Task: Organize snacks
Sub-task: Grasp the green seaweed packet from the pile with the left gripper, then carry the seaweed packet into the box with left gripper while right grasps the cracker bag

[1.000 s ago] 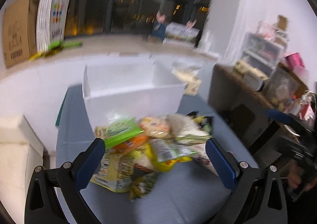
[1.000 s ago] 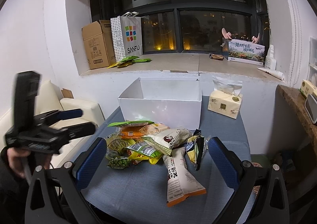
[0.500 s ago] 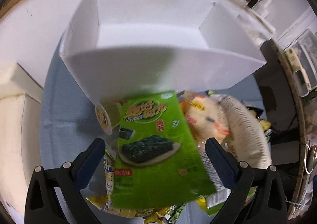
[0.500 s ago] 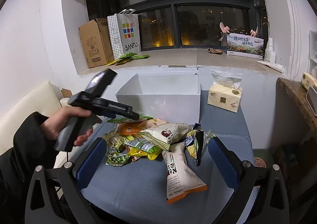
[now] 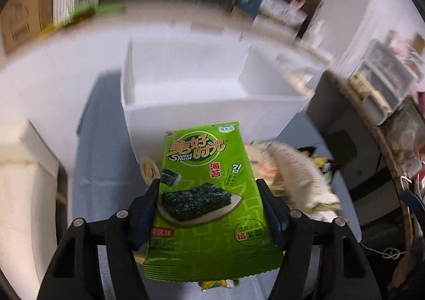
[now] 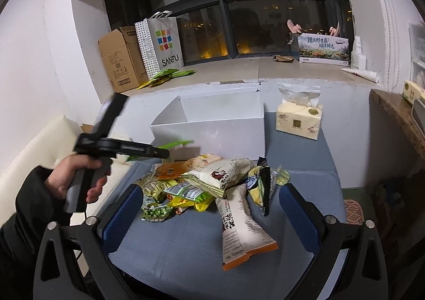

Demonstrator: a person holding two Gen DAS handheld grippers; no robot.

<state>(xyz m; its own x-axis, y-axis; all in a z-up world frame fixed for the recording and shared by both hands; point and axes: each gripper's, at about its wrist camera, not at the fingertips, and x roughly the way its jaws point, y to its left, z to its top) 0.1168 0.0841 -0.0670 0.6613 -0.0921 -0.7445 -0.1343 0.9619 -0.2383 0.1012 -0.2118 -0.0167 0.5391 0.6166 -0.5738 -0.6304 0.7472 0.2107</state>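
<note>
My left gripper (image 5: pixel 208 185) has its jaws closing on a green seaweed packet (image 5: pixel 209 193), both pads against the packet's side edges. In the right wrist view that left gripper (image 6: pixel 159 152), held in a person's hand (image 6: pixel 79 180), carries the green packet (image 6: pixel 175 144) just above the snack pile (image 6: pixel 202 180), in front of the white box (image 6: pixel 212 130). The box (image 5: pixel 186 111) is open-topped and looks empty. My right gripper (image 6: pixel 212 189) is open near the table's front, nothing between its fingers. A long white-and-orange packet (image 6: pixel 239 231) lies nearest it.
A tissue pack (image 6: pixel 298 120) stands right of the box on the blue-grey table (image 6: pixel 172 247). A cardboard box (image 6: pixel 119 58) and a shopping bag (image 6: pixel 159 45) sit on the window ledge. A cream sofa (image 6: pixel 39 146) is at the left, a dark counter (image 6: pixel 398 114) at the right.
The left gripper's jaws have come in from wide open onto the green packet, and the packet has risen off the pile. The right gripper has stayed put.
</note>
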